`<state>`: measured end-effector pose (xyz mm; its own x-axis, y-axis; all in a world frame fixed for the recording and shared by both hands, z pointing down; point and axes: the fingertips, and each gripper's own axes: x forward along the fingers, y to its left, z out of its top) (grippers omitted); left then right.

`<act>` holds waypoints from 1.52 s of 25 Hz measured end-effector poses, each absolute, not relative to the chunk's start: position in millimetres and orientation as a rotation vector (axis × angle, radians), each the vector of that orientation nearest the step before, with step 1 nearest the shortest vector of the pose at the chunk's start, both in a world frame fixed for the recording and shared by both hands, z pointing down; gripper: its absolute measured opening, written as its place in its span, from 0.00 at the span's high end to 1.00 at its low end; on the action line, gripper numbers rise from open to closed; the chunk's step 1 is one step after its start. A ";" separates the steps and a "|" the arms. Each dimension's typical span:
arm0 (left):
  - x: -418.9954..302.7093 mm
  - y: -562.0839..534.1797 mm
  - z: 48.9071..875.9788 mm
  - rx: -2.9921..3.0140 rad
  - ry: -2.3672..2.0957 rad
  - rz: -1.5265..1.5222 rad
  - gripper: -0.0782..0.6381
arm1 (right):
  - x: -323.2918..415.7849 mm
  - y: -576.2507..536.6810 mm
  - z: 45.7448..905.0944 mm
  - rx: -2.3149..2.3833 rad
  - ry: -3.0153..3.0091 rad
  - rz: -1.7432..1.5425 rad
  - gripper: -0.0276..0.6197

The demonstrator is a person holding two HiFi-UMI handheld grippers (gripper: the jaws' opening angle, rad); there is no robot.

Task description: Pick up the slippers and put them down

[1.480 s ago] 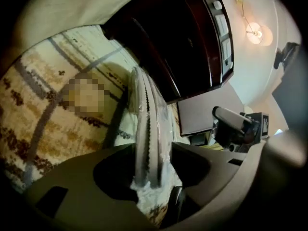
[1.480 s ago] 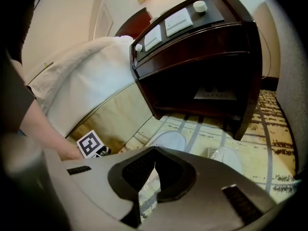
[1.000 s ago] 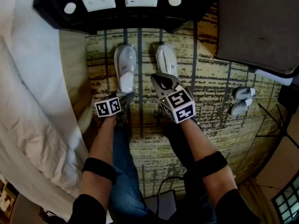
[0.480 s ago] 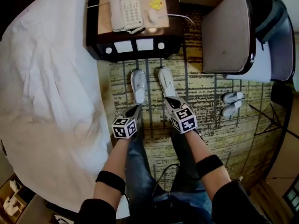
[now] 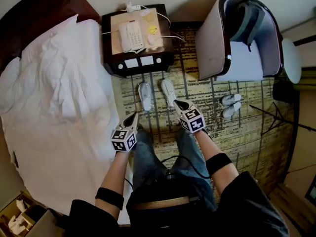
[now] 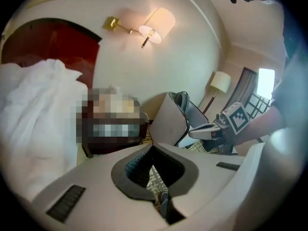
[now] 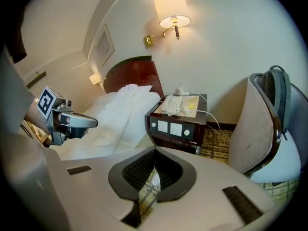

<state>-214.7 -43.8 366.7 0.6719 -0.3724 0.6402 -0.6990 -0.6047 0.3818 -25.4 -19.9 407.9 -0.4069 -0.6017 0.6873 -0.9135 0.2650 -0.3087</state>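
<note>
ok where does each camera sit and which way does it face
Head view: on the head, looking steeply down at carpet, slippers and bed; arms, legs, left gripper and right gripper show.
Left gripper view: on the left gripper, facing chair and wall lamp; own shut jaws, right gripper beside.
Right gripper view: on the right gripper, facing nightstand; own shut jaws, left gripper beside.
Shared: both gripper views see the chair.

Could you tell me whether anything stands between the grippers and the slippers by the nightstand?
Nothing visible does: the slippers lie on carpet before the nightstand; the left gripper and right gripper, jaws shut and empty, hang above them.
</note>
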 end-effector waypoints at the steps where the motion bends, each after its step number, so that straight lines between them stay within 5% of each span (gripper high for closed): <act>1: -217.5 -41.5 348.9 2.276 -0.834 0.675 0.91 | -25.0 -16.4 391.7 1.373 -2.114 0.944 0.95; 13: -206.4 -40.8 219.8 2.492 -0.898 0.638 0.91 | -15.0 7.1 274.9 1.434 -2.167 0.792 0.95; 38: -211.8 -36.2 208.4 2.469 -0.930 0.601 0.91 | -14.5 20.0 277.4 1.433 -2.155 0.827 0.95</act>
<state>-211.8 -36.2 208.4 0.6809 -0.5039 0.5315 -0.6915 -0.6812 0.2401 -14.5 20.0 277.4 -0.3798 -0.6741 0.6335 -0.9248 0.2914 -0.2445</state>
